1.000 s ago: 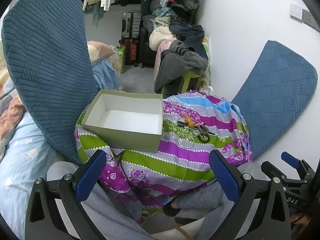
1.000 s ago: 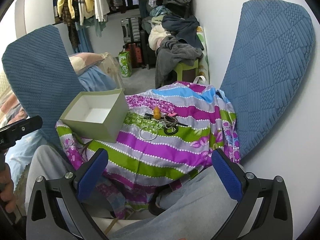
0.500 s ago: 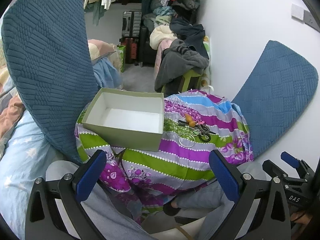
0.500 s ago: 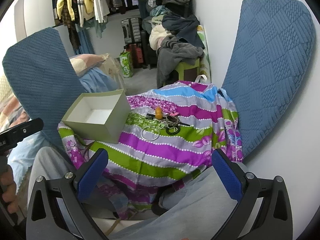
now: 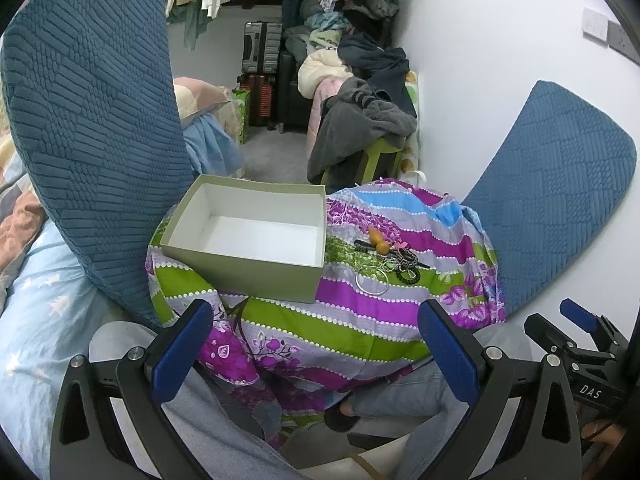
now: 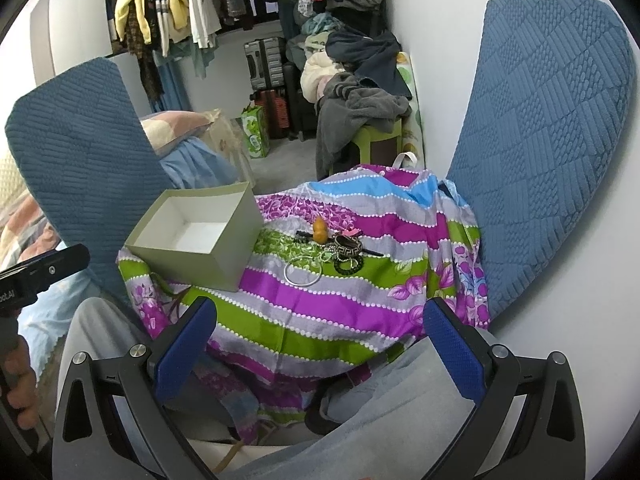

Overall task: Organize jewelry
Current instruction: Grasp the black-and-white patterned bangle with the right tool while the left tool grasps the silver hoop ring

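An empty pale green box (image 5: 248, 234) (image 6: 196, 236) with a white inside sits on the left of a small table draped in a striped floral cloth (image 5: 340, 320) (image 6: 340, 308). To its right lies a small heap of jewelry (image 5: 390, 260) (image 6: 332, 250): a silver bangle (image 5: 372, 282) (image 6: 302, 274), an orange gourd-shaped bead (image 5: 378, 240) (image 6: 319, 229), a patterned dark bangle (image 6: 348, 245) and a black beaded bracelet (image 6: 349, 266). My left gripper (image 5: 316, 344) and my right gripper (image 6: 320, 340) both hang open, well short of the table, nothing between the fingers.
Two blue quilted cushions (image 5: 92, 120) (image 6: 540, 140) stand either side of the table. A person's grey-trousered legs (image 6: 380, 420) lie under the grippers. Behind are a clothes-piled stool (image 5: 360, 136), suitcases (image 5: 260, 68), hanging clothes and a white wall at right.
Both views have shifted only slightly; the table, box and jewelry sit a little lower and nearer in frame. Both grippers stay open and nothing on the table has moved.
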{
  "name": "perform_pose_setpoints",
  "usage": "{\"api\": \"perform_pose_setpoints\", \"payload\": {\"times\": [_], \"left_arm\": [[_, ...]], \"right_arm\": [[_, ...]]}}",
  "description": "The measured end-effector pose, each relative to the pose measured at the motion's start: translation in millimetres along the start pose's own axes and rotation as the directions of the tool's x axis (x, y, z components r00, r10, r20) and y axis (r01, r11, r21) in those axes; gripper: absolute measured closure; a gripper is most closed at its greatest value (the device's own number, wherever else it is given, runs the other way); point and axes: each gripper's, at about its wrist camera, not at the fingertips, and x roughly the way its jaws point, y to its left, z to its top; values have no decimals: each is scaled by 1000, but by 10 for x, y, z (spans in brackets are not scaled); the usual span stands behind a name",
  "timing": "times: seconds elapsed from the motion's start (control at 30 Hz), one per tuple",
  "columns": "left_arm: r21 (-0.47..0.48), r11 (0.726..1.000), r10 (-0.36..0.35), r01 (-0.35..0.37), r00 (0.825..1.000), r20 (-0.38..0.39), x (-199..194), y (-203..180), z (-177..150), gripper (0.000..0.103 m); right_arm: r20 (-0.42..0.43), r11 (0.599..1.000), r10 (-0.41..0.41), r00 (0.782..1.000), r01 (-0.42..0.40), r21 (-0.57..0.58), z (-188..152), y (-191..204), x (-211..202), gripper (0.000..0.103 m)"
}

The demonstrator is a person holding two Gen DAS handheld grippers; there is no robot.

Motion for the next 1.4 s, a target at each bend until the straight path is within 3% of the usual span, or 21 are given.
{"api": "perform_pose_setpoints", "payload": {"times": [0.6,0.87,0.97,1.1,1.23,1.3,1.4], "left_arm": [[14,1000,-26,26,1000,-15,161,-147,53,1],[41,991,-123,126,990,-74,531,-256,55,1],[51,984,-162,169,980,-113,757,-350,64,2],[56,975,-203,214,968,-149,1070,-444,79,3],[38,968,-239,249,955,-174,1352,-499,91,14],[35,964,-253,264,948,-192,1500,-544,100,21],[52,963,-250,266,946,-204,1702,-652,102,31]], "right_arm": [[-23,999,36,999,-36,-6,-4,-13,126,0],[26,998,38,999,-39,40,12,-186,295,1],[55,995,58,997,-62,75,3,-314,415,11],[53,993,64,996,-69,93,-28,-429,687,46],[69,990,72,995,-80,117,-44,-562,1030,55],[70,987,86,994,-94,130,-29,-621,1208,65],[59,989,84,995,-90,114,-3,-658,1483,73]]}}
